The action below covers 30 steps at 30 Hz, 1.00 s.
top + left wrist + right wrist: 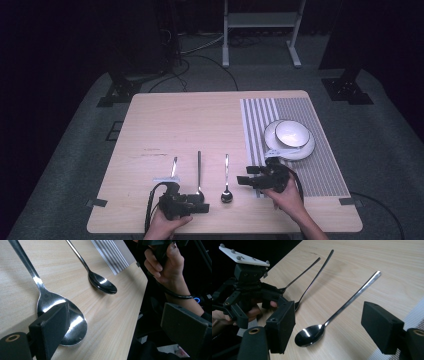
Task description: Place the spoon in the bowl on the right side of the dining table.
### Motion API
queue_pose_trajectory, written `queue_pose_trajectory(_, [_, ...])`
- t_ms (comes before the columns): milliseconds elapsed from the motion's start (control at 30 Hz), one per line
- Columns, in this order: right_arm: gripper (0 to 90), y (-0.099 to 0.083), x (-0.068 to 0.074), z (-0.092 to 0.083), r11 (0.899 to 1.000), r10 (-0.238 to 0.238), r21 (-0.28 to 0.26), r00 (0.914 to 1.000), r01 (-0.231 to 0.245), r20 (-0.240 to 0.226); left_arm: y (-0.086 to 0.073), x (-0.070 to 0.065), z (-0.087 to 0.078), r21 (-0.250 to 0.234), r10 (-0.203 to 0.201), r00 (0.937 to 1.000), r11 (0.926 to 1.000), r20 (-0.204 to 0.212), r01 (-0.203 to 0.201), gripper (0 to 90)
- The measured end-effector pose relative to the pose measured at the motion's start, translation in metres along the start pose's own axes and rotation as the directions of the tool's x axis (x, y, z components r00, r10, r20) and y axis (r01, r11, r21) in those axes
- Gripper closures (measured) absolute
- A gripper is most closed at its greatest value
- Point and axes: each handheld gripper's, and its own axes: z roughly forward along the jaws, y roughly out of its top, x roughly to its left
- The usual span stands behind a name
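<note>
Both wide-open grippers, left point(202, 207) and right point(242, 180), flank glossy steel spoons point(226, 196).

Three shiny silver spoons point(226, 180) lie on a pale wood-grain desk point(190, 120) beside a grey mat point(300, 145) with white stripes along one side, carrying a white bowl point(292, 133) on a white plate point(300, 151); both tongs point(192, 205) are black.
</note>
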Motion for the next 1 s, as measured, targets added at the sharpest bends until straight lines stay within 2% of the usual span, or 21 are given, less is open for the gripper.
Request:
queue_pose_trajectory(433, [26.3, 0.021, 0.002, 0.033, 1.000, 0.013, 0.024, 0.9985, -0.012, -0.054, 0.000, 0.001, 0.000, -0.004, -0.001, 1.0000, 1.0000, -0.001, 0.001, 7.2])
queue_pose_trajectory(667, [28.8, 0.027, -0.004, 0.050, 0.999, 0.042, 0.032, 0.9970, -0.040, -0.065, 0.000, 0.000, 0.000, -0.002, -0.003, 1.0000, 1.0000, -0.002, 0.003, 7.2])
queue_pose_trajectory(800, [28.9, 0.030, -0.008, 0.059, 0.998, 0.051, 0.035, 0.9970, -0.049, -0.058, 0.000, 0.001, -0.001, -0.001, 0.007, 1.0000, 1.0000, -0.001, -0.007, 7.2])
queue_pose_trajectory(1000, [30.8, 0.036, -0.012, 0.072, 0.997, 0.065, 0.047, 0.9963, -0.062, -0.056, 0.000, 0.001, -0.001, -0.002, -0.001, 1.0000, 1.0000, 0.004, 0.001, 7.2])
